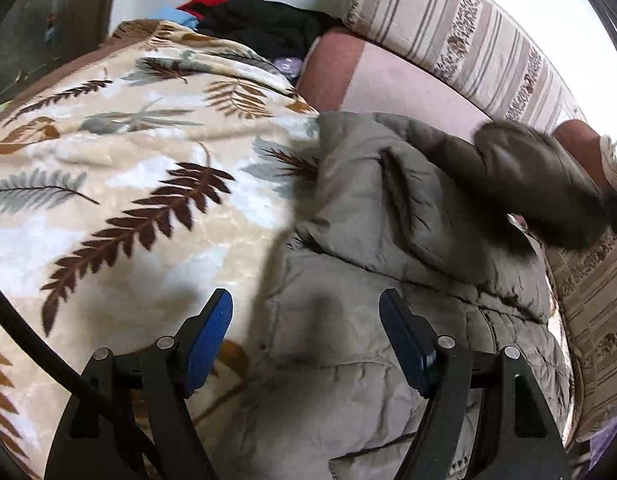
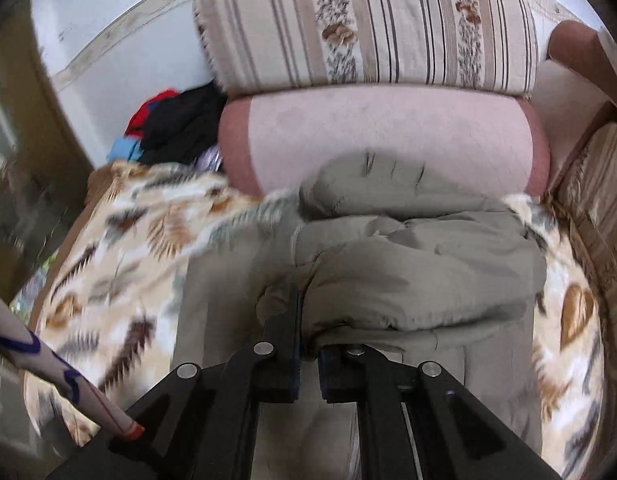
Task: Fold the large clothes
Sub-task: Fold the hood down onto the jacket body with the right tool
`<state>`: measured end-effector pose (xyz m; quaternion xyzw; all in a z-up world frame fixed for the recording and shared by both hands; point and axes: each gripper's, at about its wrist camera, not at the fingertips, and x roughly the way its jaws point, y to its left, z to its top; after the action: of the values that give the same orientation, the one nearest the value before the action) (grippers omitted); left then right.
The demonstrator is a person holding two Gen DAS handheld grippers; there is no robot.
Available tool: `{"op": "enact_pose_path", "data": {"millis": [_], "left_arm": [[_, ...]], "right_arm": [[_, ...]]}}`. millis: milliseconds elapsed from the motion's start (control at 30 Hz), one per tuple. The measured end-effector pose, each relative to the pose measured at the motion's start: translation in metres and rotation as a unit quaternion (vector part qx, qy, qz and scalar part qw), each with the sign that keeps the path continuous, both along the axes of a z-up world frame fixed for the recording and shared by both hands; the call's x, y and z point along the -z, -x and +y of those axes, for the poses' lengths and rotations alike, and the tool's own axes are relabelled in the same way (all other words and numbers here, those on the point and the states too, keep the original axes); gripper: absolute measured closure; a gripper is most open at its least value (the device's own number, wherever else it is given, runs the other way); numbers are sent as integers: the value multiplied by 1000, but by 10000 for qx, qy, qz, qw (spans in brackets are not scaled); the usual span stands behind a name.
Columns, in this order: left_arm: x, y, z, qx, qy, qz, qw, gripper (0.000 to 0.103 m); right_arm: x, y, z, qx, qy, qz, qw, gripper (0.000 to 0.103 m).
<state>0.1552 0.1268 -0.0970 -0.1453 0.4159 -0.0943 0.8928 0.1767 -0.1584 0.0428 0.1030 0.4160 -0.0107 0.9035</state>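
A grey-green padded jacket lies on a fern-print blanket. A dark, blurred fur trim shows at its right side. My left gripper hangs open just above the jacket's lower part, with nothing between its blue pads. In the right wrist view my right gripper is shut on a fold of the jacket. The bunched cloth drapes over the fingertips and hides the right one. The picture is smeared by motion.
Behind the jacket sit a pink bolster and a striped cushion. A pile of black, red and blue clothes lies at the back left. A patterned sleeve crosses the lower left. Another striped cushion borders the right.
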Motion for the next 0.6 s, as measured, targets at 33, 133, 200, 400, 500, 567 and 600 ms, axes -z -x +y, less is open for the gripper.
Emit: {"op": "enact_pose_path", "data": {"millis": [33,133,200,400,500,567,600], "left_arm": [[0,-1,2,-51,-27,-1,10000,28],[1,-1,6,-180,-82,-14,9998,28],[1,-1,7,-261,-152,-47,9995,28],[7,-2,4,-317,-369,-13,9988,28],[11,-5,2,-307,-439,39,9986,28],[13,-7,1,-301,-468,75,9984,28],[13,-7,1,-297,-472,85,9984,28]], "right_arm": [[9,11,2,-28,-73,60,10000,96],[44,32,10,-125,-250,351,9990,96],[70,32,15,-132,-384,587,9974,96],[124,3,15,66,-502,861,9950,97],[143,-16,11,106,-551,957,9938,96],[151,-25,7,154,-583,978,9934,96],[152,-28,5,183,-630,954,9933,96]]}}
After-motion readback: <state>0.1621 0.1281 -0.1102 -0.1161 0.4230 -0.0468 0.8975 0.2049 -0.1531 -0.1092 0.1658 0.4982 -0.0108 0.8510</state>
